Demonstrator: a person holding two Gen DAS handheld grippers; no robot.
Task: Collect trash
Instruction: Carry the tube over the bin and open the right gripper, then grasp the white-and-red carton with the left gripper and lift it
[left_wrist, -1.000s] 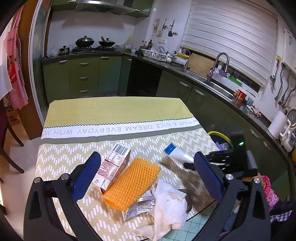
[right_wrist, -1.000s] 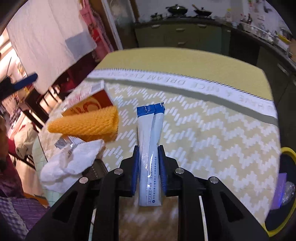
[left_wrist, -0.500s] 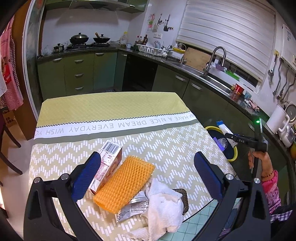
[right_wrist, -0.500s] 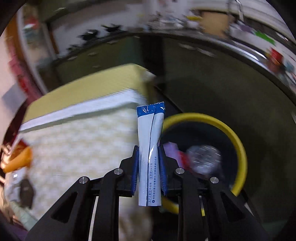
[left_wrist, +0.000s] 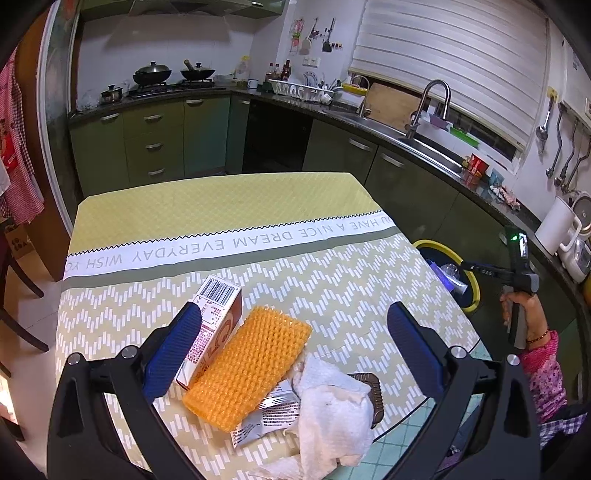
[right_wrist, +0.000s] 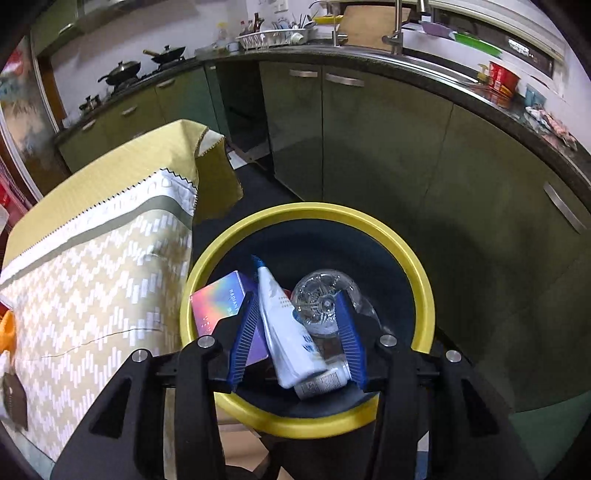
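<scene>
My right gripper (right_wrist: 297, 332) is open above the yellow-rimmed trash bin (right_wrist: 421, 273). The white and blue tube (right_wrist: 286, 332) lies loose between its jaws, down in the bin with a clear bottle (right_wrist: 321, 299) and an iridescent box (right_wrist: 218, 306). My left gripper (left_wrist: 295, 339) is open over the table's near edge. Under it lie a small carton (left_wrist: 216, 317), an orange foam net (left_wrist: 251, 362), a printed wrapper (left_wrist: 267, 417), a white crumpled tissue (left_wrist: 328, 410) and a dark brown piece (left_wrist: 373, 391). The bin (left_wrist: 467, 273) and right gripper (left_wrist: 517, 273) show at the right.
The table (left_wrist: 221, 206) has a yellow patterned cloth with a white lettered band. Green kitchen cabinets (right_wrist: 369, 140), a sink and a stove line the far wall. A chair (left_wrist: 14, 288) stands left of the table. The bin stands on the floor between table and cabinets.
My right gripper swung from the table to over the bin, then opened and let the tube drop into it. My left gripper stayed open over the trash pile.
</scene>
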